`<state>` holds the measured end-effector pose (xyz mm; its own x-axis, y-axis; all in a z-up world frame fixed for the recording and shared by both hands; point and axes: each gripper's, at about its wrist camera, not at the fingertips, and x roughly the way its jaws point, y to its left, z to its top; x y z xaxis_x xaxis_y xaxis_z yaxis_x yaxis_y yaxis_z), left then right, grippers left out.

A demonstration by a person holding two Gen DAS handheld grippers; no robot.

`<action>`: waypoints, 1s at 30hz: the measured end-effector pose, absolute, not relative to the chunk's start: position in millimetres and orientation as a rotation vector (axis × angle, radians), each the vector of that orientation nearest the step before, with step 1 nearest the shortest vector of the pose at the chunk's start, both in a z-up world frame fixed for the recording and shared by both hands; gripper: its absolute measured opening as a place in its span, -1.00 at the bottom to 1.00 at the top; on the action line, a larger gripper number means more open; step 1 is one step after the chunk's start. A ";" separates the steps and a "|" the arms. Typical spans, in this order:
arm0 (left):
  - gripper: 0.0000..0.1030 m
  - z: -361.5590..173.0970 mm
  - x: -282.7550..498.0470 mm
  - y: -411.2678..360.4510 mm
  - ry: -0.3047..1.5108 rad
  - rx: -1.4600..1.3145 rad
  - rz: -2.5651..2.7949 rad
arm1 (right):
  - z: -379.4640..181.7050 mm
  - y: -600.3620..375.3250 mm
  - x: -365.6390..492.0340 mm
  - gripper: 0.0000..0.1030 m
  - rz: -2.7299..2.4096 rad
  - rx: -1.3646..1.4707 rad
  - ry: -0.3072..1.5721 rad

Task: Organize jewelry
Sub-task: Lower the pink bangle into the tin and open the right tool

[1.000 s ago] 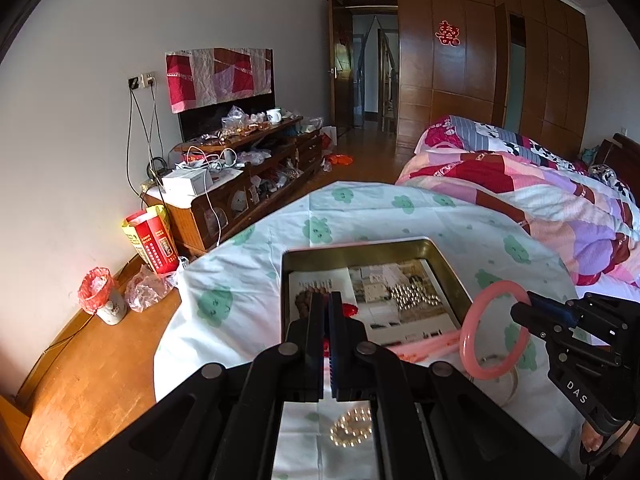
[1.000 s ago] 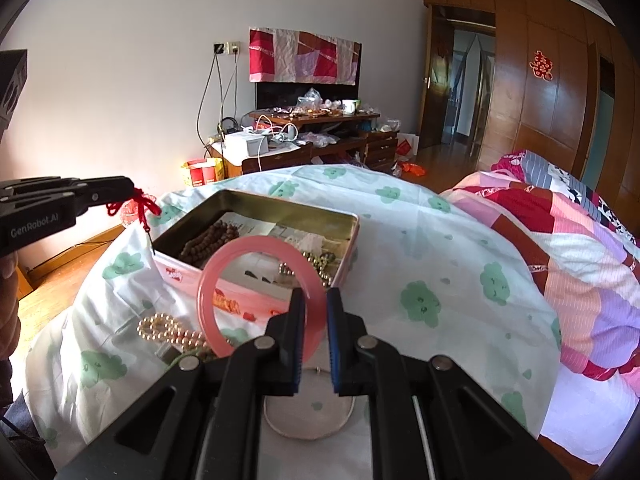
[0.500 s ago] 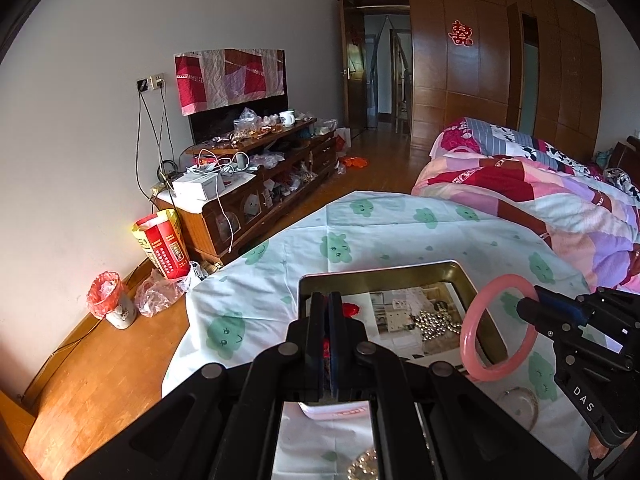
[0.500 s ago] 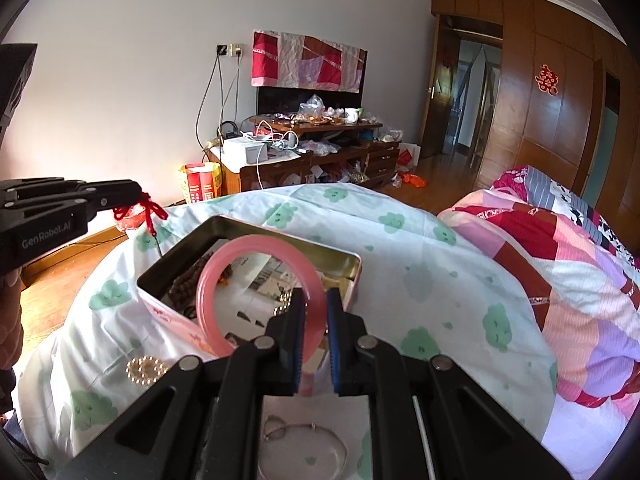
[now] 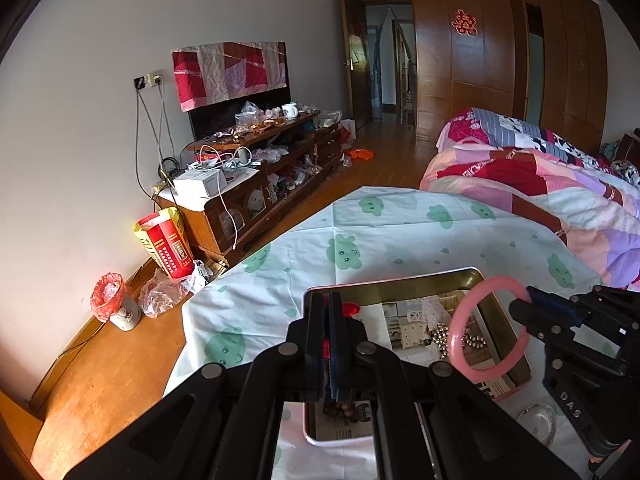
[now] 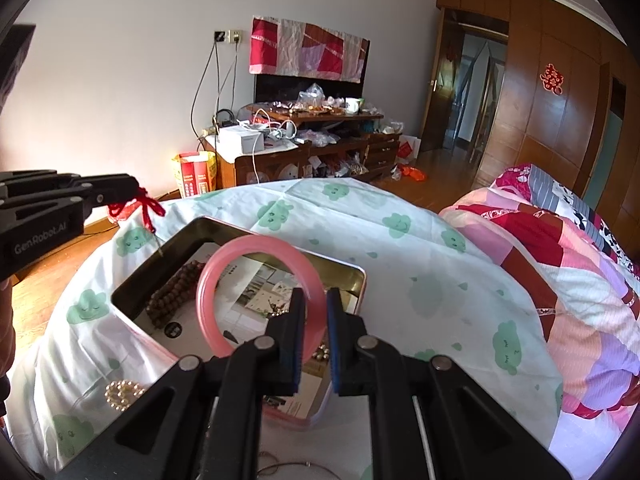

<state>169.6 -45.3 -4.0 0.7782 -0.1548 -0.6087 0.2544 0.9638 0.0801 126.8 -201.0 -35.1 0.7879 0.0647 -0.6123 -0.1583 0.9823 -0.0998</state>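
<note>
My right gripper is shut on a pink bangle and holds it upright over the open metal tin; the bangle also shows in the left wrist view. My left gripper is shut on a red string cord that hangs above the tin's left corner. Inside the tin lie brown wooden beads and a metal bead chain. The tin sits on a table with a white cloth with green bears.
A gold pearl bracelet lies on the cloth left of the tin. A silver bangle lies near the tin's right corner. A cluttered TV cabinet stands by the wall, a bed to the right.
Both grippers have moved forward and up over the tin. The pink bangle and the red cord are now above the tin's inside.
</note>
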 end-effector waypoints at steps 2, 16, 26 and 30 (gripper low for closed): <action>-0.99 -8.6 174.7 -49.2 0.651 0.172 -0.219 | -38.5 -200.7 133.3 -0.76 0.117 -0.153 0.665; -0.99 -48.8 200.1 -61.8 0.718 0.222 -0.202 | -67.0 -193.5 161.3 -0.76 0.113 -0.188 0.743; -0.96 -57.7 211.3 -74.3 0.742 0.252 -0.192 | -78.5 -190.6 170.5 -0.72 0.112 -0.191 0.782; -0.89 -63.7 209.1 -69.9 0.747 0.270 -0.145 | -77.0 -194.2 166.5 -0.15 0.104 -0.173 0.773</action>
